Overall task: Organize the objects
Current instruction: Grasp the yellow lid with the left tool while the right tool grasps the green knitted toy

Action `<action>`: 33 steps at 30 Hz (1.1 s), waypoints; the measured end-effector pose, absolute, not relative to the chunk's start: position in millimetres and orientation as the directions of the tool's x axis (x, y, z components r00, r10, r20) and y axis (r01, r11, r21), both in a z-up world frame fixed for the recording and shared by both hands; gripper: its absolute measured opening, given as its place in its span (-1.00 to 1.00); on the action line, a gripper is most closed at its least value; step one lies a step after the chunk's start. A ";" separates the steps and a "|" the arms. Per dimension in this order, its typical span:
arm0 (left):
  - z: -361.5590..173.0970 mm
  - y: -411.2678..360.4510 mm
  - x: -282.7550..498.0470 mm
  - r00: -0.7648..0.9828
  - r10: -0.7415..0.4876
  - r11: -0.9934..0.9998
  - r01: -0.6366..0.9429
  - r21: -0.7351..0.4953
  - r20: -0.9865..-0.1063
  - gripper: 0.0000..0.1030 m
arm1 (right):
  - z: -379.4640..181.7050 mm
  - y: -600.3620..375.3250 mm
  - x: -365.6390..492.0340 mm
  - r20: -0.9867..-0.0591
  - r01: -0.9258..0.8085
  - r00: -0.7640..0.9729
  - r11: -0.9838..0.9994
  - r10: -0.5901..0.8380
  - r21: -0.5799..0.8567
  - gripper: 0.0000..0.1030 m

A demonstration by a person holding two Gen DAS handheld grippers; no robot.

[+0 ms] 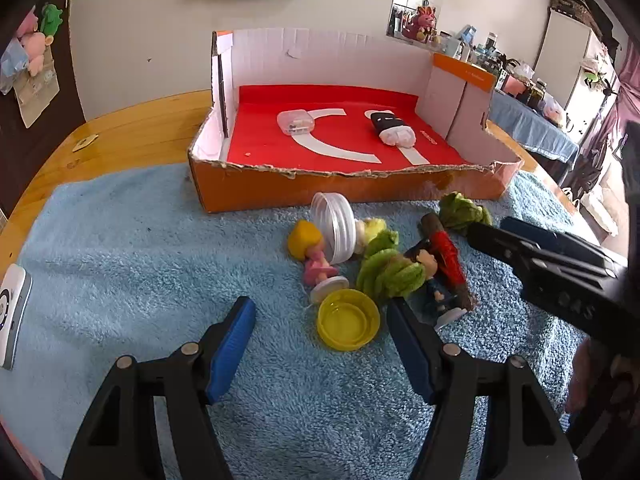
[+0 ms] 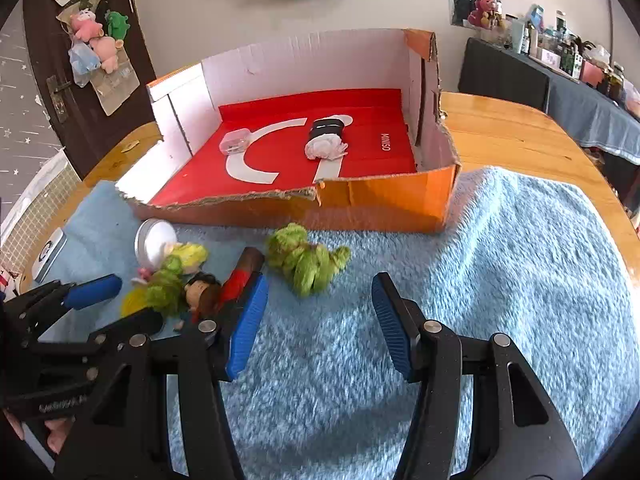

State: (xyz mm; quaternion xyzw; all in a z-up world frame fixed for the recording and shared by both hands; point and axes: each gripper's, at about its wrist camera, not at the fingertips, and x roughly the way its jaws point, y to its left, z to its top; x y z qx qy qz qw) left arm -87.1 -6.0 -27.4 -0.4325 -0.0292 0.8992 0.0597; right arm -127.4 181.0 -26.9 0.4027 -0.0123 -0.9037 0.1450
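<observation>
A blue fleece towel (image 2: 500, 280) covers the near part of the wooden table (image 2: 512, 128); its right half lies bare. At its far edge sits an orange cardboard box (image 1: 248, 192), the torn near wall low, holding a clear plastic case (image 1: 295, 121) and a black-and-white roll (image 1: 391, 128) lying near-to-far. The toy pile lies just in front. The left gripper (image 1: 320, 344) stands apart around a yellow cap (image 1: 347, 325), not touching. The right gripper (image 2: 316, 316) is apart over bare towel, near green yarn (image 2: 306, 260).
</observation>
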 end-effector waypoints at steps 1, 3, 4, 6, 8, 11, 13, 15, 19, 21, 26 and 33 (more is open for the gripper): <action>-27.5 -6.0 -87.2 -0.619 0.133 -0.991 -0.082 -0.105 -0.774 0.34 | -27.4 180.5 -130.0 -0.725 0.254 -0.631 -0.957 -0.276 0.143 0.03; -27.5 -5.8 -87.1 -0.619 0.134 -0.991 -0.082 -0.106 -0.774 0.34 | -28.7 178.8 -134.5 -0.728 0.257 -0.625 -0.955 -0.283 0.150 0.03; -27.6 -5.5 -87.1 -0.619 0.134 -0.991 -0.082 -0.106 -0.774 0.34 | -29.3 177.8 -136.5 -0.729 0.259 -0.622 -0.954 -0.286 0.153 0.03; -27.8 -5.7 -86.6 -0.620 0.132 -0.991 -0.081 -0.104 -0.773 0.34 | -30.7 175.3 -140.3 -0.732 0.262 -0.615 -0.952 -0.292 0.159 0.00; -27.9 -5.7 -86.4 -0.621 0.131 -0.991 -0.082 -0.103 -0.773 0.33 | -31.6 172.8 -142.6 -0.735 0.266 -0.610 -0.951 -0.294 0.160 -0.09; -27.6 -6.8 -86.2 -0.624 0.125 -0.992 -0.078 -0.098 -0.771 0.25 | -32.7 170.2 -143.2 -0.738 0.271 -0.607 -0.950 -0.293 0.154 -0.17; -27.3 -8.1 -86.2 -0.626 0.125 -0.992 -0.075 -0.100 -0.770 0.18 | -32.7 170.5 -143.0 -0.738 0.273 -0.607 -0.949 -0.295 0.156 -0.20; -27.1 -9.2 -86.5 -0.626 0.128 -0.992 -0.074 -0.105 -0.769 0.08 | -32.4 171.0 -142.6 -0.737 0.272 -0.606 -0.948 -0.300 0.163 -0.21; -27.0 -8.9 -85.1 -0.628 0.129 -0.992 -0.074 -0.106 -0.768 -0.05 | -31.3 172.6 -140.3 -0.733 0.272 -0.606 -0.947 -0.308 0.173 -0.23; -27.3 -8.8 -84.7 -0.629 0.125 -0.992 -0.073 -0.103 -0.767 -0.13 | -30.5 172.8 -138.0 -0.731 0.274 -0.607 -0.945 -0.313 0.176 -0.23; -27.1 -11.3 -83.6 -0.630 0.124 -0.992 -0.066 -0.106 -0.767 -0.32 | -28.8 172.8 -132.2 -0.727 0.278 -0.607 -0.943 -0.321 0.184 -0.23; -26.2 -12.2 -79.4 -0.629 0.129 -0.991 -0.067 -0.112 -0.766 -0.37 | -26.7 171.9 -121.6 -0.722 0.286 -0.609 -0.940 -0.328 0.186 -0.23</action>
